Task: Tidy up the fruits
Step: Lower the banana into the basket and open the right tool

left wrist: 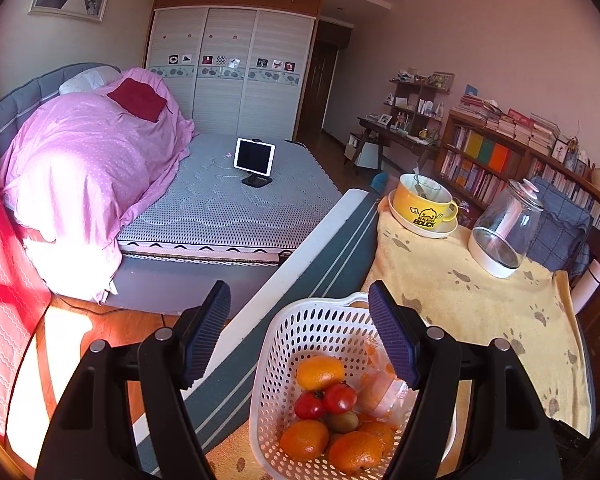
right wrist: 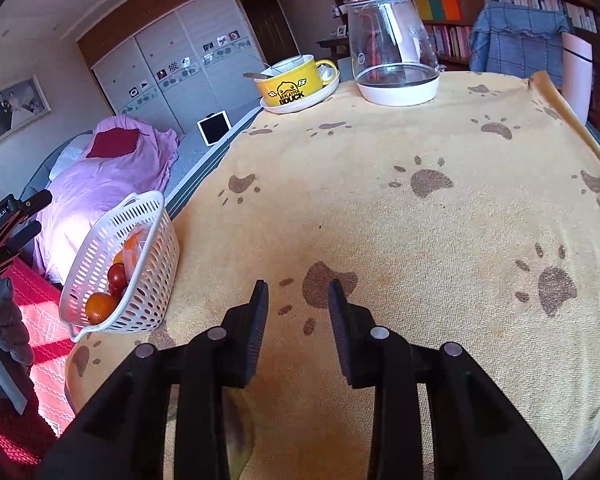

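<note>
Far edge of the worktop (right wrist: 380, 208): a yellow mug (right wrist: 296, 80) on its saucer, a glass jar (right wrist: 392, 48) beside it, both well apart from the white basket (right wrist: 148, 288); the basket sits at the left edge, long axis running along that edge; oranges (left wrist: 320, 372), tomatoes (left wrist: 340, 398) and a kiwi (left wrist: 342, 422) fill it; left hand-held gripper (left wrist: 300, 332) hovers above, fingers spread, empty; right hand-held gripper (right wrist: 298, 308) parted over bare cloth, holding nothing.
</note>
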